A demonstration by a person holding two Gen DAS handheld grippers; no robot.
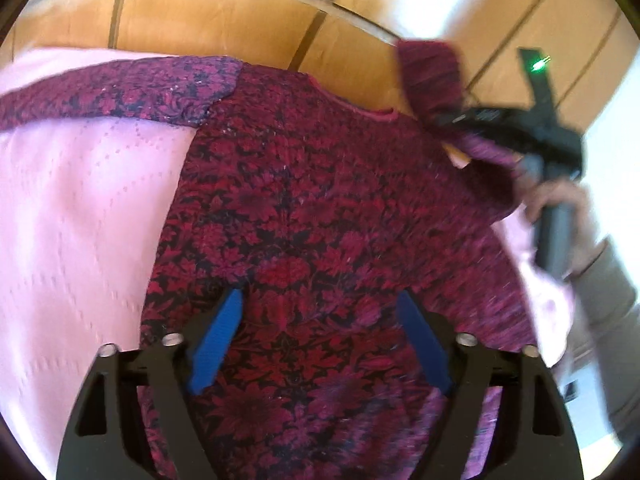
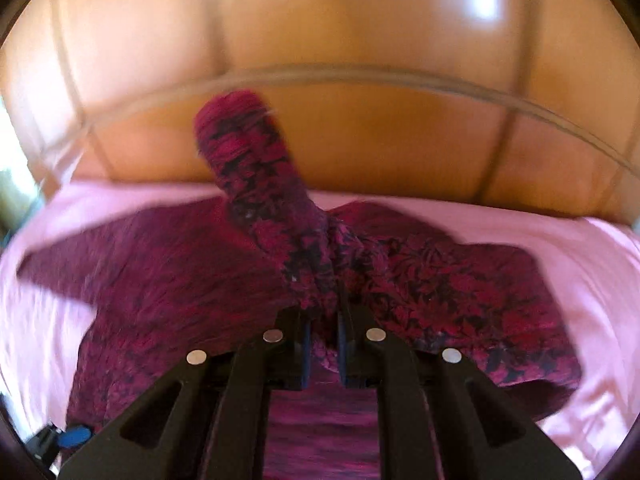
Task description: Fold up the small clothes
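- Two views are given; in the left wrist view, a dark red floral-patterned sweater (image 1: 320, 220) is seen spread flat on a pink bedspread (image 1: 80, 208), with a wooden headboard (image 1: 224, 12) beyond it.
- One sleeve (image 1: 112, 92) is laid straight out to the left across the bedspread.
- The left gripper (image 1: 320, 340) is held above the body of the sweater, its blue pads (image 1: 218, 340) set wide apart; nothing is gripped between them.
- At the right edge, the right gripper (image 1: 452, 126) is seen in a person's hand (image 1: 560, 200), with the other sleeve (image 1: 436, 76) lifted off the bed and draped up from it; this part is blurred.
- In the right wrist view, the right gripper (image 2: 323, 320) is seen with its jaws nearly together, pinched on the raised sleeve (image 2: 256, 184), which stands up in front of the headboard (image 2: 360, 132).
- The rest of the sweater (image 2: 460, 288) is spread on the bedspread (image 2: 592, 280) below; the picture is smeared by motion.
- At the lower left corner, a blue pad of the left gripper (image 2: 74, 438) is just visible.
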